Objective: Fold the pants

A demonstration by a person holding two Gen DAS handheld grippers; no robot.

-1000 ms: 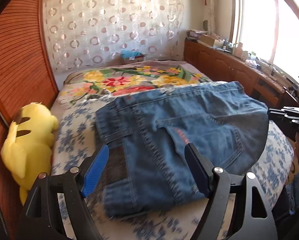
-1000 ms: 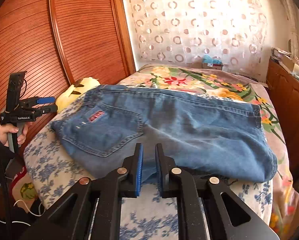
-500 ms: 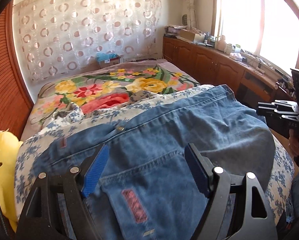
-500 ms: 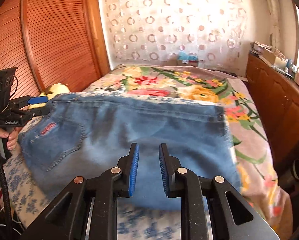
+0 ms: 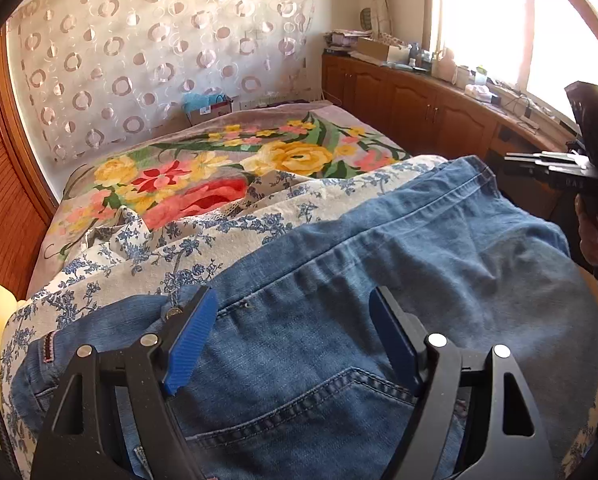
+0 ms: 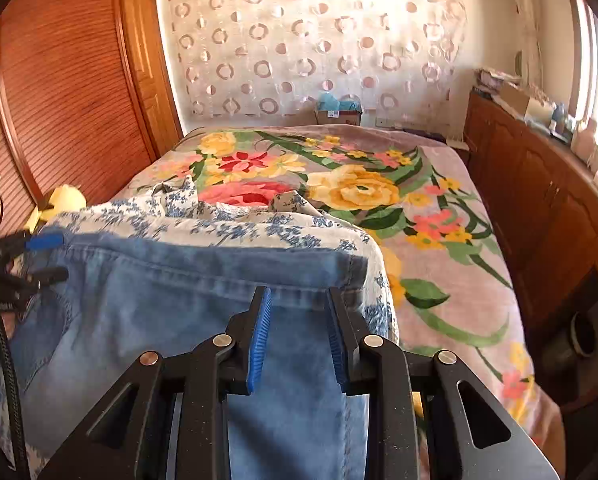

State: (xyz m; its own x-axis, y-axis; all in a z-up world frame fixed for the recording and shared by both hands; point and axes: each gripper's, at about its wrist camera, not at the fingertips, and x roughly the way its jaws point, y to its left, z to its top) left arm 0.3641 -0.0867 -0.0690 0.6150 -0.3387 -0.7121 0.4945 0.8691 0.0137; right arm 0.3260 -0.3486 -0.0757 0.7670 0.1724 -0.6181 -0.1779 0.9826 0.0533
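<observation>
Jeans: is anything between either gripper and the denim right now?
Nothing visible. The left gripper and right gripper both hang open directly over the jeans, with only bare denim under their fingers.

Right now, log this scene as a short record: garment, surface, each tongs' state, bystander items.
garment: jeans, folded, back pocket up
surface: blue-flowered sheet over floral blanket
left tongs: open wide above the waistband end, nothing gripped
right tongs: jaws have just been opening, above the hem end, nothing gripped
bystander: yellow plush toy by the wardrobe
</observation>
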